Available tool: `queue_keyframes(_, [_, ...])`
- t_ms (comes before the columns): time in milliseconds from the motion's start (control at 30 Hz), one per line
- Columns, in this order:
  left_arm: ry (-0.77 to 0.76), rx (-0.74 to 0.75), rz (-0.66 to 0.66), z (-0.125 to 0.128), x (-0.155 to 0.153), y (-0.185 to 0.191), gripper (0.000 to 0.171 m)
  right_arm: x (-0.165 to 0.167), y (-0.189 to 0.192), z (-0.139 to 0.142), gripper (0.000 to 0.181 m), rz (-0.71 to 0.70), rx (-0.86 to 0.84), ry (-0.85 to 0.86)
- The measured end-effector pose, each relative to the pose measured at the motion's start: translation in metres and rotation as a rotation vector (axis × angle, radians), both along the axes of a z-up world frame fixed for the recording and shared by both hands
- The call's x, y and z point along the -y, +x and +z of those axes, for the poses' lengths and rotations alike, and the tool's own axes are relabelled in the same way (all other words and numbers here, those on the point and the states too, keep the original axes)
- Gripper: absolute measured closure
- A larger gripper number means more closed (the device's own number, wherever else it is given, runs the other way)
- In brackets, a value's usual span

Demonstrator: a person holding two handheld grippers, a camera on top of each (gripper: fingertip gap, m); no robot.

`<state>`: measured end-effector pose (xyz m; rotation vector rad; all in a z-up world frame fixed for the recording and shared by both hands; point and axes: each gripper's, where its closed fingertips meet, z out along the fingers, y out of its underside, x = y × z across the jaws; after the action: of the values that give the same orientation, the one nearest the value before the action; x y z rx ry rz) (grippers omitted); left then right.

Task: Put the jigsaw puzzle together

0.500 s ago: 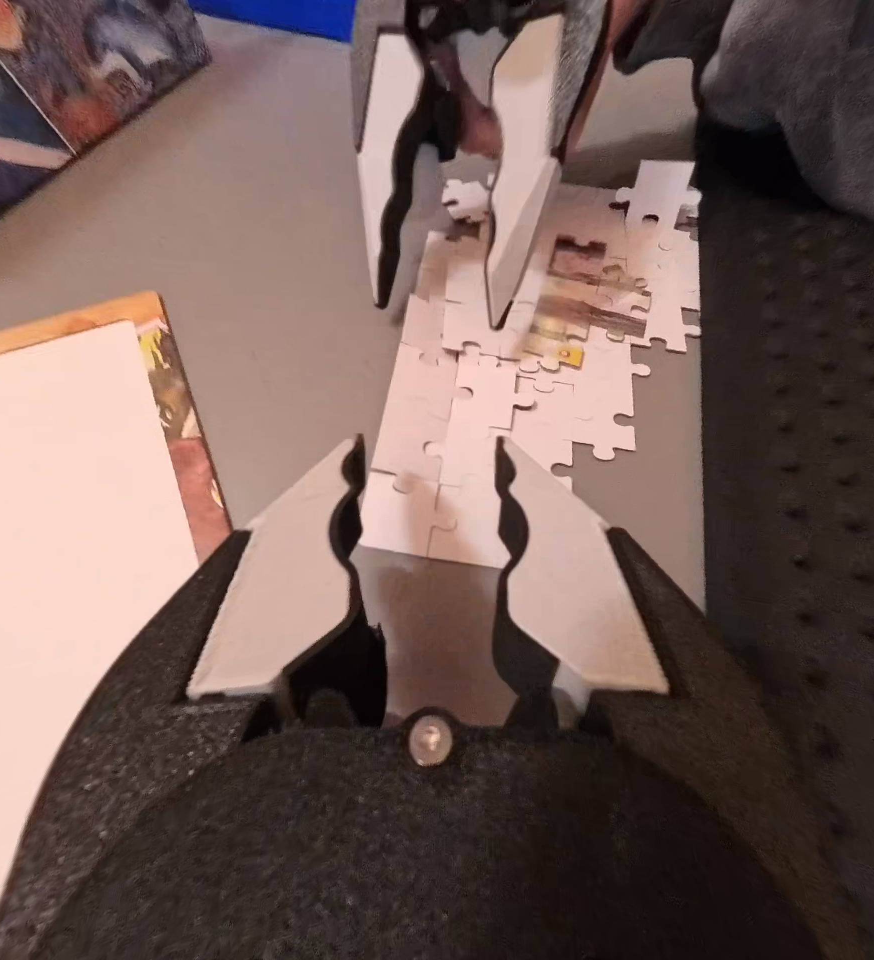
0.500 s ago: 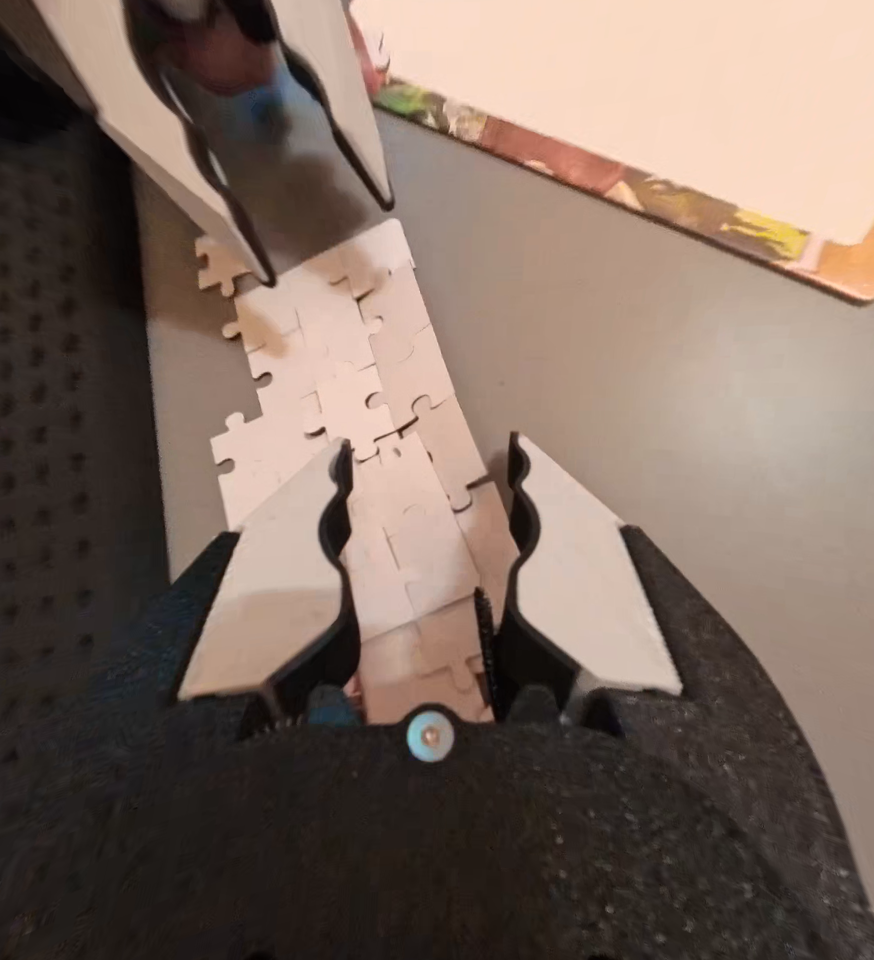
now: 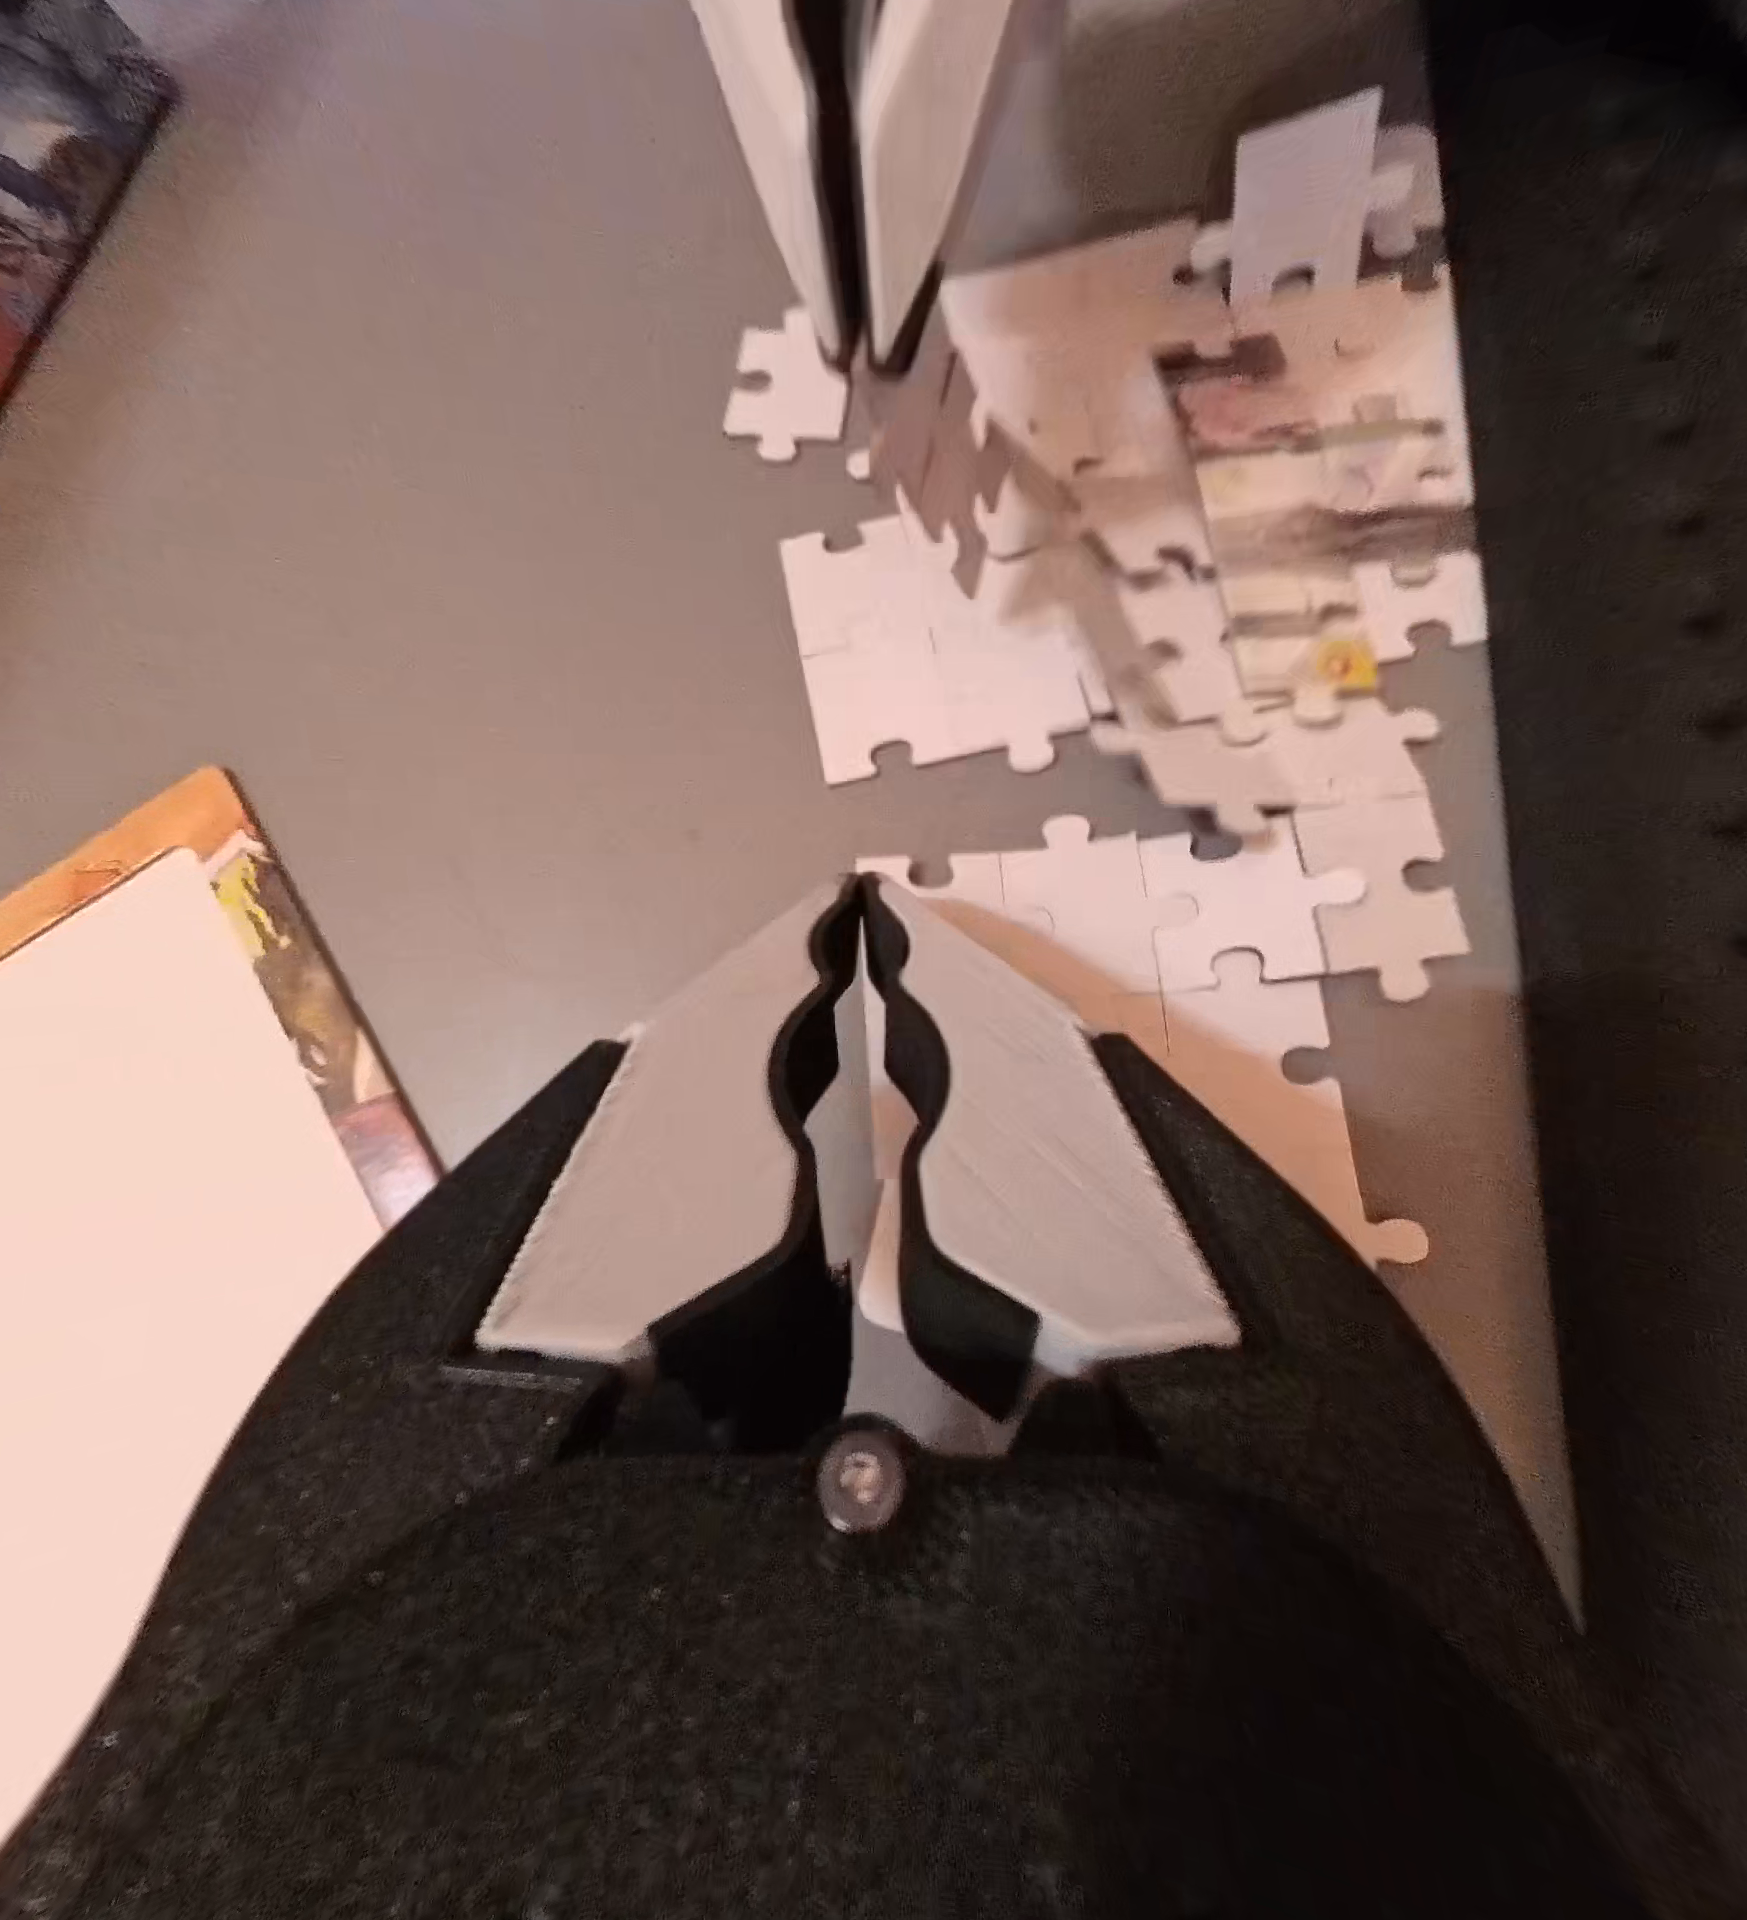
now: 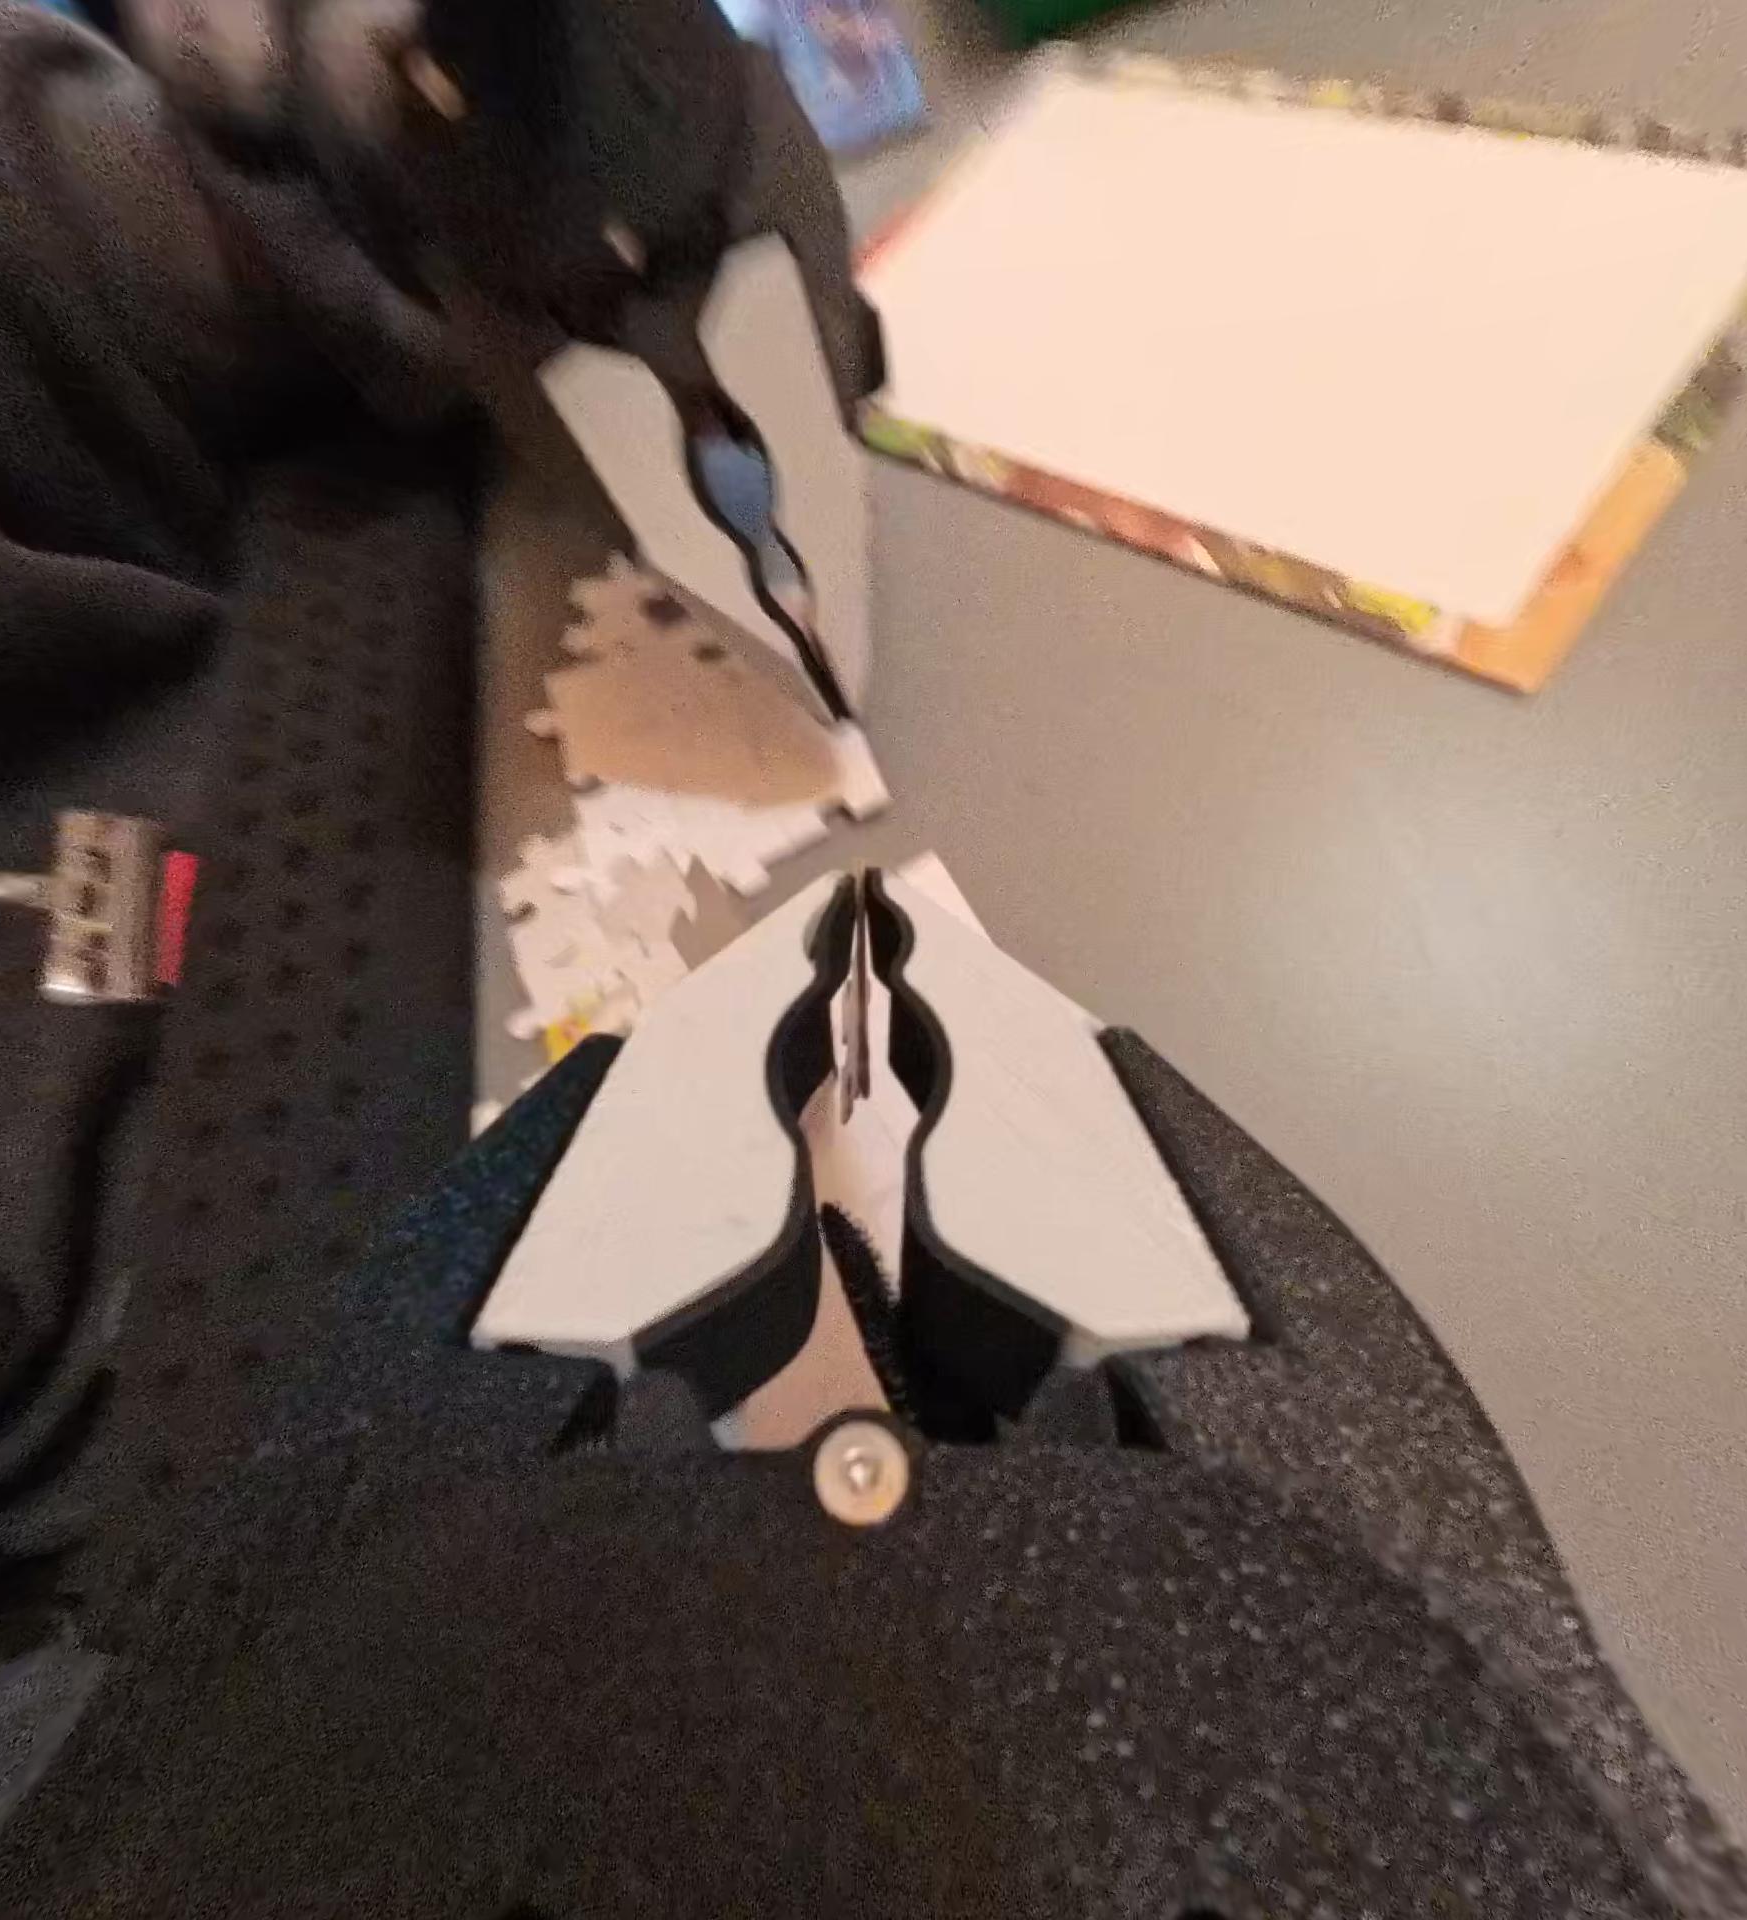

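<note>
both tongs pinch one raised strip of joined pieces (image 3: 936, 468) end to end: left gripper (image 3: 861, 883) nearside, right gripper (image 3: 867, 348) opposite, strip's length running between.

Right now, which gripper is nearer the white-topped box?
Left. The left gripper is close beside the white-topped box; the right gripper is farther off, beyond it. Each is shut on joined puzzle pieces.
</note>
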<state>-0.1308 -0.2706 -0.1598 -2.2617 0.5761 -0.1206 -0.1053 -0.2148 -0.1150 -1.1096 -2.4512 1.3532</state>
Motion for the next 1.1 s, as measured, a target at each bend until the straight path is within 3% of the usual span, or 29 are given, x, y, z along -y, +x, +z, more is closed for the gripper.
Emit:
queue_keyframes(33, [0.028, 0.026, 0.019, 0.007, -0.002, -0.003, 0.171, -0.017, 0.000, -0.018, 0.180, -0.055, 0.027, 0.084])
queue_keyframes(100, [0.066, 0.043, 0.063, 0.016, -0.003, -0.012, 0.171, -0.031, 0.003, -0.031, 0.179, -0.114, 0.050, 0.091])
queue_keyframes(233, [0.100, 0.139, 0.089, 0.025, -0.003, -0.007, 0.171, 0.000, 0.023, 0.028, 0.179, 0.000, -0.022, -0.331])
queue_keyframes(267, [0.085, 0.196, 0.046, 0.024, -0.001, 0.009, 0.160, 0.004, 0.026, 0.026, 0.179, 0.025, -0.011, -0.328])
queue_keyframes(300, [0.048, 0.246, -0.017, 0.022, 0.002, 0.028, 0.126, 0.009, 0.028, 0.017, 0.179, 0.050, 0.015, -0.300])
queue_keyframes(333, [0.005, 0.249, -0.049, 0.016, 0.001, 0.041, 0.111, 0.009, 0.023, 0.002, 0.179, 0.031, 0.019, -0.220])
queue_keyframes(400, [-0.053, 0.169, -0.039, 0.000, -0.007, 0.053, 0.095, 0.005, 0.014, -0.014, 0.179, -0.008, -0.017, -0.097])
queue_keyframes(433, [-0.076, 0.152, -0.059, -0.006, -0.007, 0.062, 0.095, 0.008, 0.017, -0.008, 0.179, 0.005, -0.010, -0.137])
queue_keyframes(467, [-0.091, 0.152, -0.086, -0.009, -0.008, 0.072, 0.097, 0.010, 0.025, -0.006, 0.179, 0.023, 0.040, -0.166])
queue_keyframes(567, [-0.098, 0.081, -0.115, -0.021, -0.012, 0.082, 0.119, -0.034, 0.013, -0.046, 0.178, -0.150, 0.032, 0.116])
queue_keyframes(600, [-0.094, 0.062, -0.132, -0.021, -0.012, 0.084, 0.133, -0.037, 0.014, -0.045, 0.177, -0.170, 0.047, 0.078])
queue_keyframes(667, [-0.083, 0.030, -0.124, -0.019, -0.014, 0.078, 0.152, -0.038, 0.014, -0.026, 0.150, -0.200, 0.030, -0.021])
queue_keyframes(767, [-0.068, 0.072, -0.086, -0.019, -0.018, 0.068, 0.152, -0.003, 0.043, 0.014, 0.143, -0.013, -0.071, -0.169])
queue_keyframes(800, [-0.063, 0.097, -0.068, -0.018, -0.019, 0.064, 0.152, 0.010, 0.056, 0.009, 0.143, 0.064, -0.059, -0.133])
queue_keyframes(867, [-0.055, 0.150, -0.056, -0.015, -0.020, 0.060, 0.152, 0.010, 0.051, -0.020, 0.130, 0.036, -0.061, 0.085])
queue_keyframes(900, [-0.045, 0.190, -0.060, -0.010, -0.020, 0.061, 0.152, 0.006, 0.044, -0.036, 0.131, 0.018, -0.066, 0.189])
queue_keyframes(967, [-0.010, 0.237, -0.027, -0.001, -0.024, 0.057, 0.171, 0.006, 0.040, -0.055, 0.153, 0.037, -0.027, 0.283])
queue_keyframes(1033, [0.008, 0.283, 0.024, 0.004, -0.028, 0.050, 0.171, 0.007, 0.032, -0.052, 0.175, 0.014, -0.042, 0.251])
queue_keyframes(1100, [0.053, 0.259, 0.080, 0.008, -0.032, 0.038, 0.171, 0.002, 0.023, -0.036, 0.180, -0.044, -0.051, 0.160])
